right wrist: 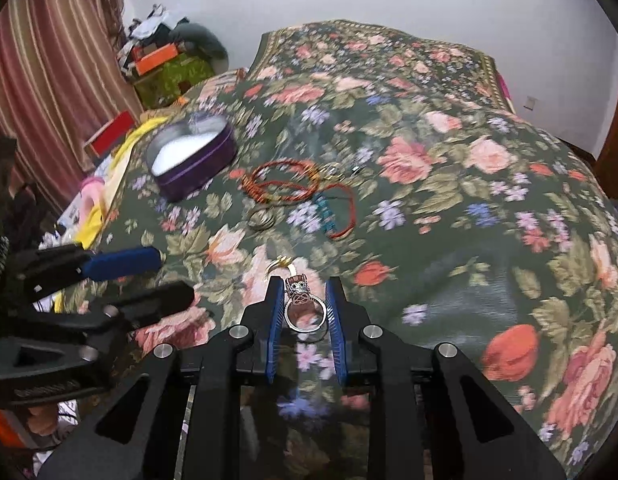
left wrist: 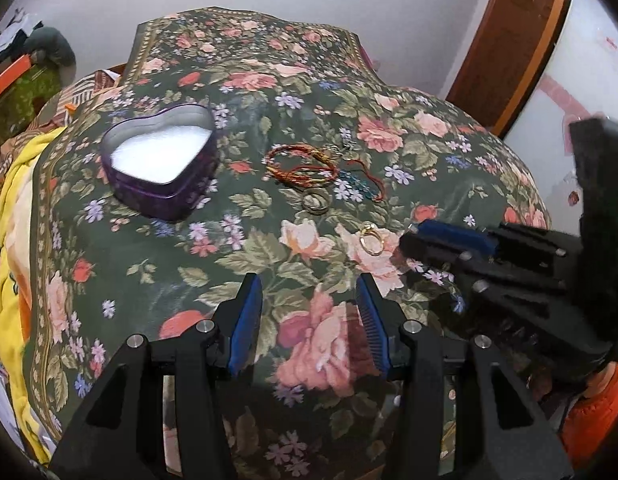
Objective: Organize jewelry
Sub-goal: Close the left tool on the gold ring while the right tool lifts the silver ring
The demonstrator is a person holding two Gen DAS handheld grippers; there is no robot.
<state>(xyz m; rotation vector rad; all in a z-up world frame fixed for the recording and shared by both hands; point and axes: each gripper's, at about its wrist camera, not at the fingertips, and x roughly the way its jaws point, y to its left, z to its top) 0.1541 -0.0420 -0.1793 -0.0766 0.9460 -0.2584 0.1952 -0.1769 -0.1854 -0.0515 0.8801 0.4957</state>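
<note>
Right gripper (right wrist: 305, 300): clamped on a silver ring (right wrist: 303, 312), which stands upright between the two blue pads just above the floral cloth (right wrist: 449, 200); the ring's ornate head points away from the camera.
Left gripper (left wrist: 309, 304): jaws apart with nothing between them, held over a pink rose in the near part of the cloth.
Gold ring (left wrist: 371, 240): lies on the cloth just left of the right gripper's tips and just beyond the left gripper's right finger.
Heart-shaped tin (left wrist: 161, 160): purple, lid off, white padding inside, at the far left of the cloth, well apart from both grippers.
Red cord bracelets (left wrist: 301, 164): coiled in the middle of the cloth, right of the tin.
Teal beaded piece (left wrist: 355, 184): just right of the bracelets, touching a red cord.
Dark band ring (left wrist: 316, 202): just on the near side of the bracelets.
</note>
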